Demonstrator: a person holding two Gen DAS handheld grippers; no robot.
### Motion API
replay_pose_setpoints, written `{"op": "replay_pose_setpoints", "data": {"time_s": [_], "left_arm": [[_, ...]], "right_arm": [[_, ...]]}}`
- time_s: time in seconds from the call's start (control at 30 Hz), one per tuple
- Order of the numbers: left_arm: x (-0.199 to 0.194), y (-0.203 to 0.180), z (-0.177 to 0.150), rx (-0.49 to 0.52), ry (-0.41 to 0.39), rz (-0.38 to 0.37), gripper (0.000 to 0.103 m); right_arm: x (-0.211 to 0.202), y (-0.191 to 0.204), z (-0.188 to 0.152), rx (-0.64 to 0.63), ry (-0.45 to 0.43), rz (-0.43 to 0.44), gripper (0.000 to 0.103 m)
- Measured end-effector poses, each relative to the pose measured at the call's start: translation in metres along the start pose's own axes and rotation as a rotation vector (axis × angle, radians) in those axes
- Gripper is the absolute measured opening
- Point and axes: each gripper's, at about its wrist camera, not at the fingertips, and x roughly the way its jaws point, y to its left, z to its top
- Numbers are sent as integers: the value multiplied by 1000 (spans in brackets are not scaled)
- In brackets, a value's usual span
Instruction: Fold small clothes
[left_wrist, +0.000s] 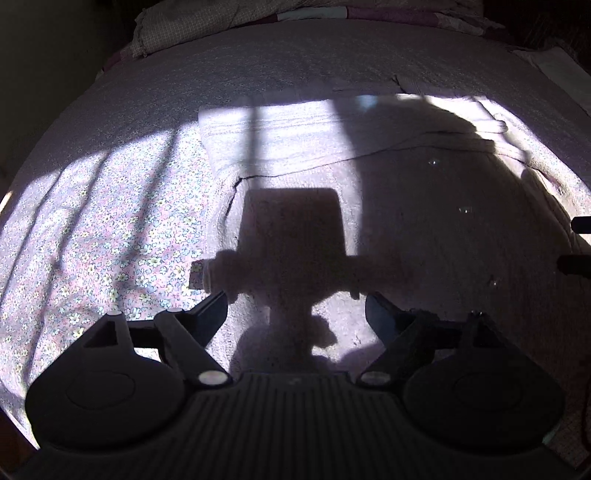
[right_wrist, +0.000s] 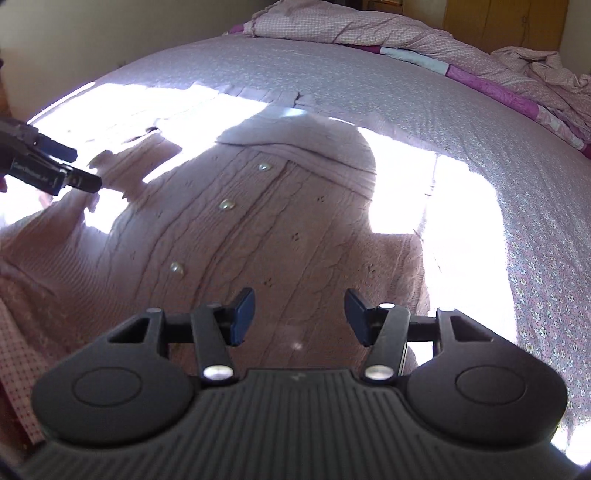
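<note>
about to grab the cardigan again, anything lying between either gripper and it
Nothing visible. The pink cardigan lies flat on the floral bedsheet, bare under the open right gripper and the open left gripper. Only shadows fall across it.

Sunlight is falling in barred patches across a floral-sheeted bed (right_wrist: 480, 122), with what may be a wooden wardrobe (right_wrist: 506, 22) standing behind a rumpled quilt (right_wrist: 351, 29).

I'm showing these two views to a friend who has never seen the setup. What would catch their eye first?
Probably the pink knitted cardigan with pearly buttons, spread flat across the floral bedsheet in hard window light. Next, the dark shadow of the tool and the person falling across its middle. Then the black tongs: the right tongs hang open over the knit near its lower part, holding nothing, and the left tongs stand open over its sunlit left side.
</note>
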Motion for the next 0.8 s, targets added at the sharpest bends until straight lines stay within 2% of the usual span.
{"op": "replay_pose_setpoints", "data": {"time_s": [0.17,0.27,0.43,0.53,0.67,0.8], "left_arm": [[-15,-16,-29,109,28,-1,88],[-21,-24,-41,174,56,0,89],[-26,-41,-58,294,97,-22,89],[-22,-53,-66,358,120,-39,89],[-14,-59,-69,373,150,-52,89],[-10,-59,-69,336,165,-66,89]], "right_arm": [[-12,30,-12,-169,34,29,56],[-16,39,-17,-228,68,47,56],[-13,44,-24,-275,145,73,56],[-5,44,-28,-300,225,106,56],[9,49,-37,-343,330,173,56],[21,52,-37,-367,377,193,56]]}}
